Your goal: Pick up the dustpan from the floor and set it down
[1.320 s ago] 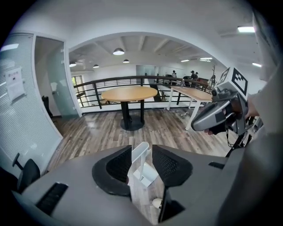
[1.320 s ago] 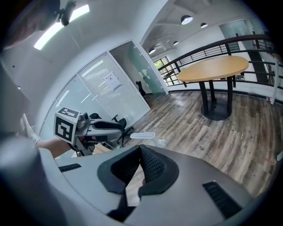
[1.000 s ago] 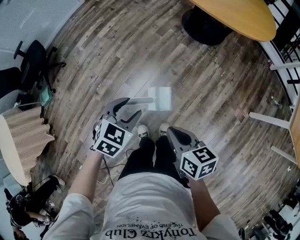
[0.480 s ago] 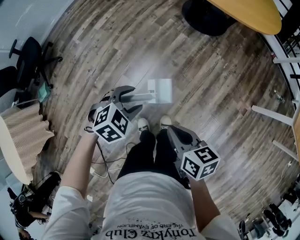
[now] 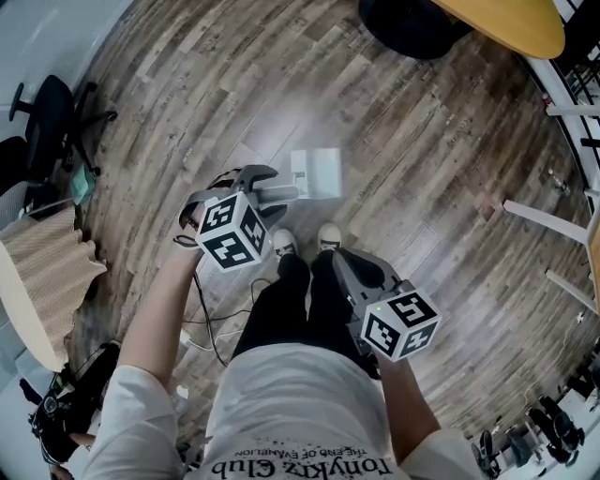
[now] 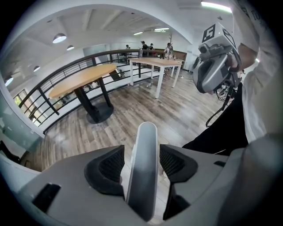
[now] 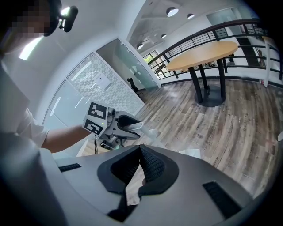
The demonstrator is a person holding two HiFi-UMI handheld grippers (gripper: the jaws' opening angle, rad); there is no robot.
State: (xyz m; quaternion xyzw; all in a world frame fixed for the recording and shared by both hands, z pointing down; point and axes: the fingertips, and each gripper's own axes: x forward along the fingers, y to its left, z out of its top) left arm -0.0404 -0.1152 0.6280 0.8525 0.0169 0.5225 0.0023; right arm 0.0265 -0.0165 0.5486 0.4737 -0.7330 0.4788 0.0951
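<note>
Left gripper (image 5: 268,192), its jaws just opened wide, has the handle (image 6: 143,167) of the white dustpan (image 5: 319,173) loose between them. The pan lies on the floor (image 5: 422,187) at frame centre. Right gripper (image 7: 140,152) is closed and empty. T-shirt (image 5: 300,412) reads "Tonykz Club". Left gripper has dropped and rolled since.

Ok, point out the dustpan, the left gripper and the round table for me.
dustpan (image 5: 319,173), head view, on the white pan lying on the floor.
left gripper (image 5: 265,194), head view, midway between its open jaws.
round table (image 5: 511,23), head view, on the wooden top.
</note>
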